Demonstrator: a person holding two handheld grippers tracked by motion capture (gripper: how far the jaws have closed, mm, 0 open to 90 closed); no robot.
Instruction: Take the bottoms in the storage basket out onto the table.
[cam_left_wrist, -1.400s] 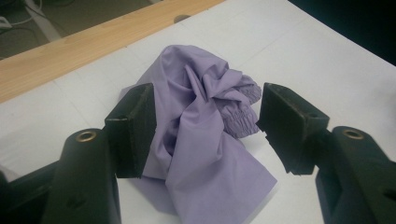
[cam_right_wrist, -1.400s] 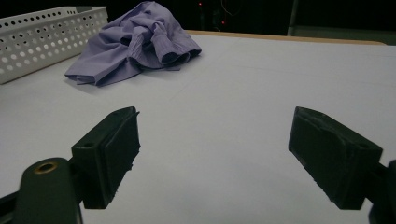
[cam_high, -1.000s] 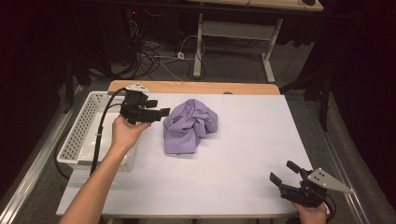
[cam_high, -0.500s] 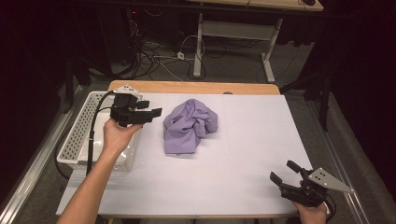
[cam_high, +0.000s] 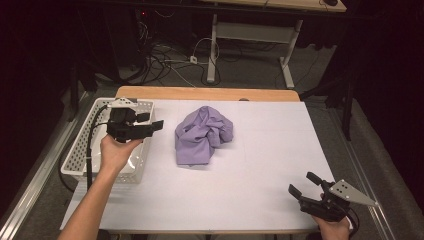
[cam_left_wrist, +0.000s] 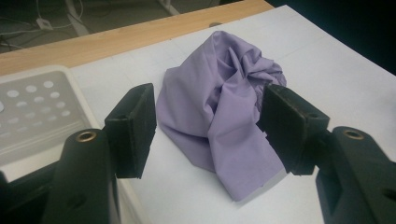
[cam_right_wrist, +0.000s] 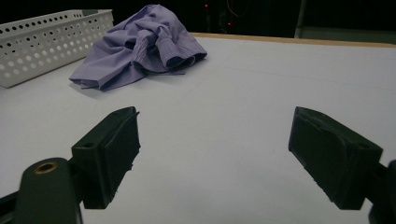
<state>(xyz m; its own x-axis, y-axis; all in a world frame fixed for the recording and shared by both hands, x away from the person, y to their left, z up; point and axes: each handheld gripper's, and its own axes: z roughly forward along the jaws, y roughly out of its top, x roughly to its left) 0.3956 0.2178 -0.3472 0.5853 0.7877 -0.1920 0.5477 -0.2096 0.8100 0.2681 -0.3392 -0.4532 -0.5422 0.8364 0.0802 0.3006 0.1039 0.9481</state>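
A crumpled lilac shirt (cam_high: 202, 135) lies in a heap near the middle of the white table (cam_high: 270, 150). My left gripper (cam_high: 152, 121) hovers over the right rim of the white basket, to the shirt's left, jaws open and empty, pointing toward the cloth. In the left gripper view the shirt (cam_left_wrist: 229, 116) lies between and beyond the open jaws, apart from them (cam_left_wrist: 208, 126). My right gripper (cam_high: 303, 184) sits low at the table's near right corner, open and empty. In the right gripper view the shirt (cam_right_wrist: 140, 44) lies far off at upper left.
A white perforated basket (cam_high: 82, 150) stands at the table's left edge, under my left hand; its wall (cam_right_wrist: 42, 44) appears in the right gripper view. A wooden strip (cam_high: 210, 93) borders the far edge. Cables and a desk frame lie on the floor beyond.
My left gripper has drawn back leftward, away from the shirt and over the basket rim. The right gripper has barely moved. The shirt lies unchanged.
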